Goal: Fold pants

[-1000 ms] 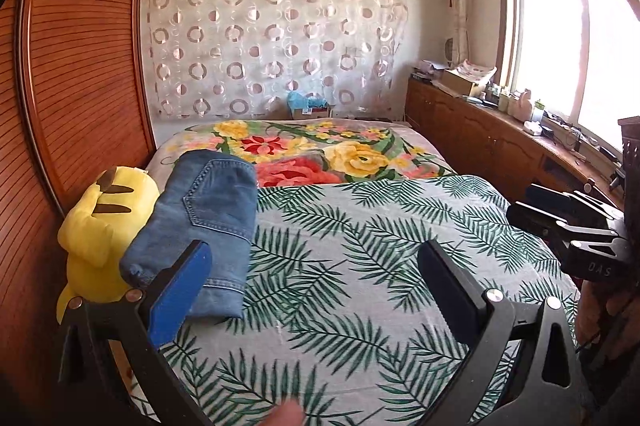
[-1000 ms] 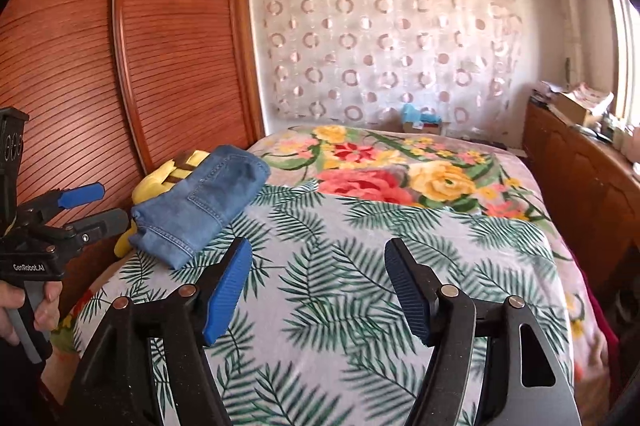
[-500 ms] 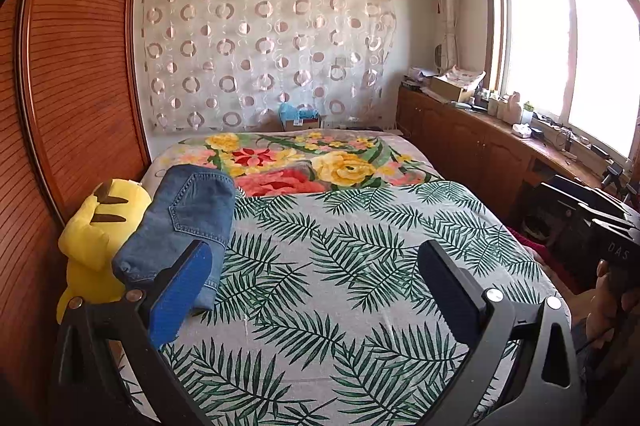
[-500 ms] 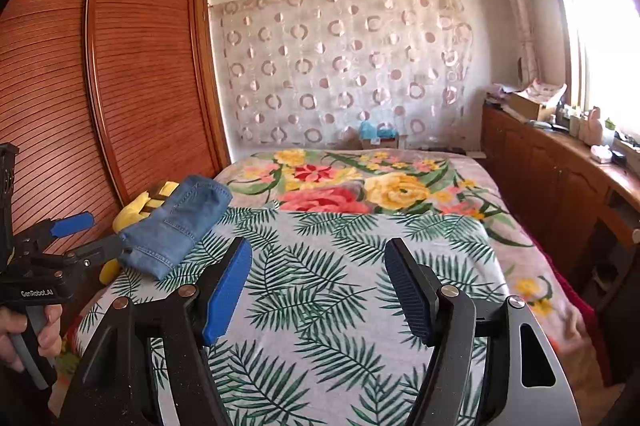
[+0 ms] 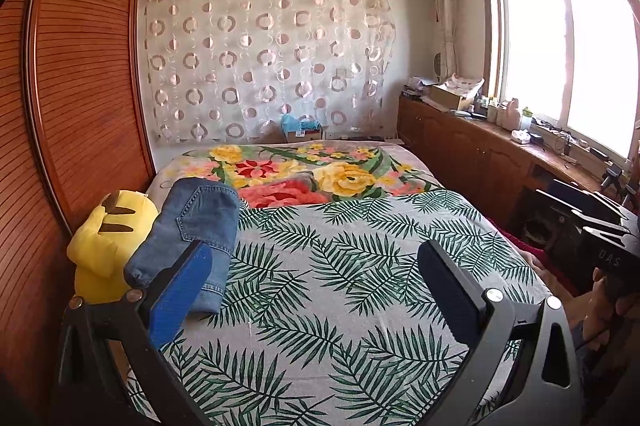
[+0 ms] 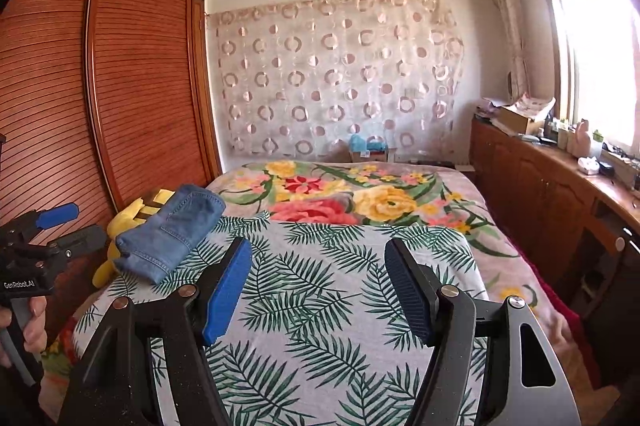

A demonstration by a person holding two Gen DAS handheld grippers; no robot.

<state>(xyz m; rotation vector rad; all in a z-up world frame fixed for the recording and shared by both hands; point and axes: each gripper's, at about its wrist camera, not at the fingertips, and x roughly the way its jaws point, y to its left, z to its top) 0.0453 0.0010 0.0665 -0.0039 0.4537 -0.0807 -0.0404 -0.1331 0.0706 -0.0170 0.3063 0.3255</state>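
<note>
Folded blue denim pants (image 5: 188,230) lie on the left edge of a leaf-patterned bed (image 5: 340,266), resting against a yellow plush toy (image 5: 106,242). The left gripper (image 5: 312,290) and the right gripper (image 6: 316,290) hover over the bed's near end, jaws spread, holding nothing.

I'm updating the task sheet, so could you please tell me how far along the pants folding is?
Done, it seems: the jeans lie folded in a compact bundle at the bed's left edge, against the yellow plush toy. In hand: nothing; the left gripper and right gripper are both open and empty, away from the jeans. Left: no other pants are visible, so probably nothing.
</note>
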